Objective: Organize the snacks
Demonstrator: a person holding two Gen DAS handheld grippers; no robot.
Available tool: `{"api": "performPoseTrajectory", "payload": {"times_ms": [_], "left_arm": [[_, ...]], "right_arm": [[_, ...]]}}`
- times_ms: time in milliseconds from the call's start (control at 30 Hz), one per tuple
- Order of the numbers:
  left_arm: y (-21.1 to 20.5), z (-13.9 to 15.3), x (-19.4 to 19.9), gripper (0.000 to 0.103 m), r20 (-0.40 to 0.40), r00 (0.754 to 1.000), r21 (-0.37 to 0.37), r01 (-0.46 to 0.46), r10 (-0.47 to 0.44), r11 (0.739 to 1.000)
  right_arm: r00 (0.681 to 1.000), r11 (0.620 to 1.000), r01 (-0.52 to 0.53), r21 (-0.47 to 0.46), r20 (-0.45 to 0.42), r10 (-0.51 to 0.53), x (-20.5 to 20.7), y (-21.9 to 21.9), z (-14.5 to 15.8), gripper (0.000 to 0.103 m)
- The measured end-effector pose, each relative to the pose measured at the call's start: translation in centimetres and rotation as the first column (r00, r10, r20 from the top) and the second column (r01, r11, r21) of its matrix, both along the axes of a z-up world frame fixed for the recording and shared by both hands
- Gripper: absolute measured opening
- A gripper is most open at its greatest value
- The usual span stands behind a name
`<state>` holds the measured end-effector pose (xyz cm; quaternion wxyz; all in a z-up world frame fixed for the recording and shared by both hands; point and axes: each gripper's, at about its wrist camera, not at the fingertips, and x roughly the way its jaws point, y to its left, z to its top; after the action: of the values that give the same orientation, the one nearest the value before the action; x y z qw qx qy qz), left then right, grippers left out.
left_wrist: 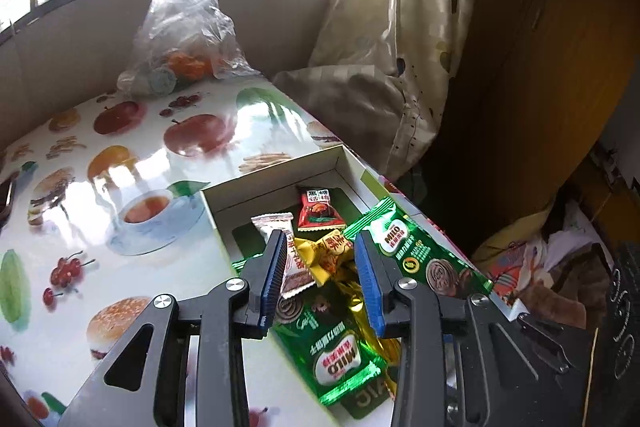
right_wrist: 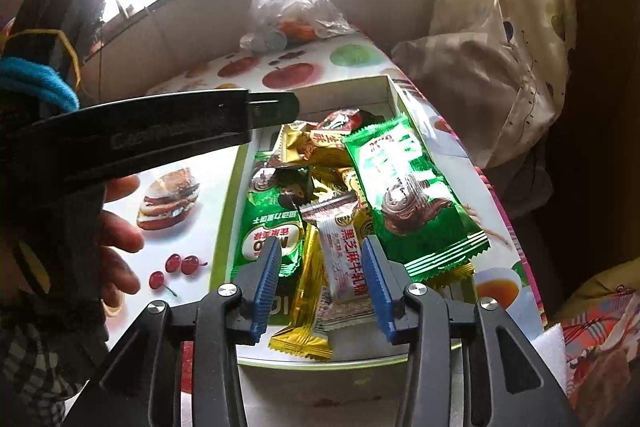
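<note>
The left hand-held gripper [left_wrist: 320, 263] hovers with its blue-padded fingers spread wide over a shallow white box [left_wrist: 276, 183] that sits on the fruit-and-burger printed tabletop [left_wrist: 120, 155]. Between its fingers lie a yellow wrapped snack [left_wrist: 328, 255] and a gold foil wrapper [left_wrist: 360, 311]; the left pad [left_wrist: 274, 275] overlaps the edge of a white-and-brown wafer packet [left_wrist: 294, 267], though contact cannot be confirmed. A red packet [left_wrist: 320, 213] rests farther back in the box, and two green Milo packets lie there as well, one along the right wall [left_wrist: 420, 251] and one near the camera [left_wrist: 340, 363]. The right hand-held gripper [right_wrist: 320, 275] is likewise wide open and grips nothing; a white nougat bar [right_wrist: 344, 259] lies in the gap between its fingers, over a gold packet [right_wrist: 304, 307]. In the right wrist view the left device crosses the frame as a black bar [right_wrist: 140, 135], with the person's left hand [right_wrist: 118, 227] beneath it. A clear plastic bag [left_wrist: 180, 31] stands at the far end of the tabletop, below the window.
</note>
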<state>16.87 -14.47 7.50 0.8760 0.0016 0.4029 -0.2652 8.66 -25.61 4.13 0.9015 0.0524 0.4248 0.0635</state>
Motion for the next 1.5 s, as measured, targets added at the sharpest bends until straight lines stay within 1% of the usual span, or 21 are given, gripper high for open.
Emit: {"api": "performPoseTrajectory", "payload": {"times_ms": [167,233,300,400,533,633,700,767,833,867,933,1033,1100,1200,1300,1367,1500], "left_arm": [[1.6,1.3,-1.7,0.037,0.031,0.999,-0.006,-0.040,0.040,0.999],[2.6,1.9,-2.8,0.037,0.046,0.996,-0.014,-0.071,0.072,0.997],[3.6,2.1,-3.8,0.037,0.062,0.992,-0.006,-0.109,0.109,0.994],[4.8,1.9,-5.7,0.037,0.078,0.984,0.018,-0.163,0.162,0.986],[6.4,0.6,-8.4,0.037,0.061,0.977,0.037,-0.206,0.204,0.978],[7.6,-0.6,-10.1,0.037,0.051,0.973,0.062,-0.227,0.224,0.972],[7.9,-1.2,-11.3,0.037,0.066,0.969,0.091,-0.244,0.239,0.965],[8.2,-2.1,-12.2,0.037,0.045,0.972,0.090,-0.235,0.232,0.968],[8.2,-3.2,-12.8,0.037,0.017,0.973,0.098,-0.230,0.230,0.968],[8.1,-3.6,-13.2,0.037,0.020,0.972,0.106,-0.235,0.234,0.966],[8.0,-4.3,-14.1,0.037,0.023,0.973,0.114,-0.230,0.229,0.966],[7.7,-5.4,-14.9,0.037,0.012,0.972,0.132,-0.236,0.236,0.963],[7.7,-5.8,-15.3,0.037,0.019,0.971,0.136,-0.237,0.237,0.962],[8.0,-6.1,-15.4,0.037,0.011,0.966,0.125,-0.258,0.258,0.958],[7.8,-6.5,-15.5,0.037,0.008,0.965,0.148,-0.262,0.264,0.954],[7.9,-6.7,-15.5,0.037,-0.002,0.964,0.140,-0.262,0.265,0.955],[8.0,-7.2,-15.3,0.037,-0.017,0.960,0.149,-0.273,0.279,0.950]], "right_arm": [[1.000,1.000,0.003,-0.019,0.021,-0.002,-1.0,0.5,0.6,0.044],[0.999,0.999,0.010,-0.032,0.037,-0.009,-1.6,0.7,0.8,0.045],[0.999,0.999,0.006,-0.041,0.053,-0.004,-2.3,0.9,1.1,0.045],[0.996,0.998,0.011,-0.058,0.084,-0.006,-3.4,1.1,1.5,0.049],[0.994,0.998,0.000,-0.060,0.105,0.007,-5.0,1.8,1.8,0.051],[0.994,0.996,-0.001,-0.091,0.113,0.011,-6.3,2.3,1.7,0.051],[0.994,0.996,-0.001,-0.086,0.107,0.010,-7.0,2.5,1.5,0.051],[0.994,0.996,0.007,-0.089,0.110,0.003,-7.7,2.6,1.2,0.051],[0.994,0.990,0.022,-0.142,0.108,-0.006,-8.7,3.1,0.4,0.051],[0.995,0.988,0.022,-0.153,0.103,-0.006,-9.0,3.4,0.1,0.051],[0.997,0.989,0.013,-0.145,0.082,-0.001,-9.6,3.6,-0.7,0.051],[0.997,0.989,0.025,-0.144,0.069,-0.015,-10.1,3.7,-1.8,0.051],[0.999,0.990,0.019,-0.142,0.049,-0.012,-10.2,3.8,-2.5,0.051],[0.998,0.990,0.019,-0.140,0.054,-0.011,-10.1,4.1,-2.8,0.052],[0.999,0.990,0.016,-0.143,0.039,-0.011,-9.8,4.4,-3.2,0.052],[1.000,0.990,0.014,-0.143,0.027,-0.010,-9.5,4.4,-3.5,0.052],[1.000,0.989,0.009,-0.150,0.023,-0.006,-9.3,4.5,-3.9,0.055]]}}
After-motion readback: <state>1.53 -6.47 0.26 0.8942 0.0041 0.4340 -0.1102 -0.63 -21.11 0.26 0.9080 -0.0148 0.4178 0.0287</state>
